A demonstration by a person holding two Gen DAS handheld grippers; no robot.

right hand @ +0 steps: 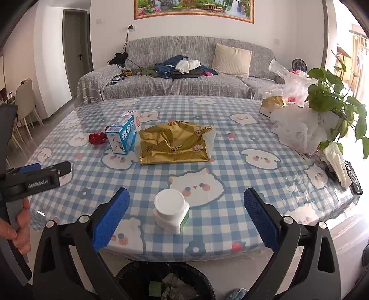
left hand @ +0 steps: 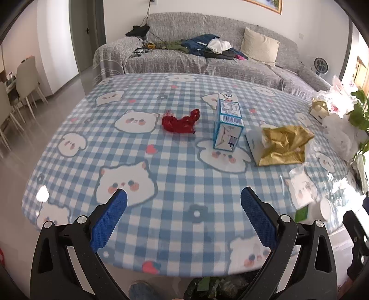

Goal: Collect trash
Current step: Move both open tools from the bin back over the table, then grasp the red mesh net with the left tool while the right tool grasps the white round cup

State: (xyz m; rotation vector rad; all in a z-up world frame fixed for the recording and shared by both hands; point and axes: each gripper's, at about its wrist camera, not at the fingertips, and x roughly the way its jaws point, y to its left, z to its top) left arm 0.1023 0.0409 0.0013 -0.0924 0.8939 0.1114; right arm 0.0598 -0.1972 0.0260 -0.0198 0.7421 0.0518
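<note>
White bottle (right hand: 171, 211) sits between the wide-apart right tongs (right hand: 186, 213); left tongs (left hand: 183, 215) gape empty; carton (left hand: 227, 124), gold bag (left hand: 283, 144) ahead, uncollected.

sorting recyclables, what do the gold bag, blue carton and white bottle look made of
Gold bag: likely metallised foil film, shiny and sharply creased. Blue carton: printed paperboard, flat faces, crisp folded edges. White bottle: apparently matte opaque plastic with a moulded cap.

A home living room: grey sofa (right hand: 184, 76), framed painting (right hand: 193, 9), houseplant (right hand: 334, 97).
</note>
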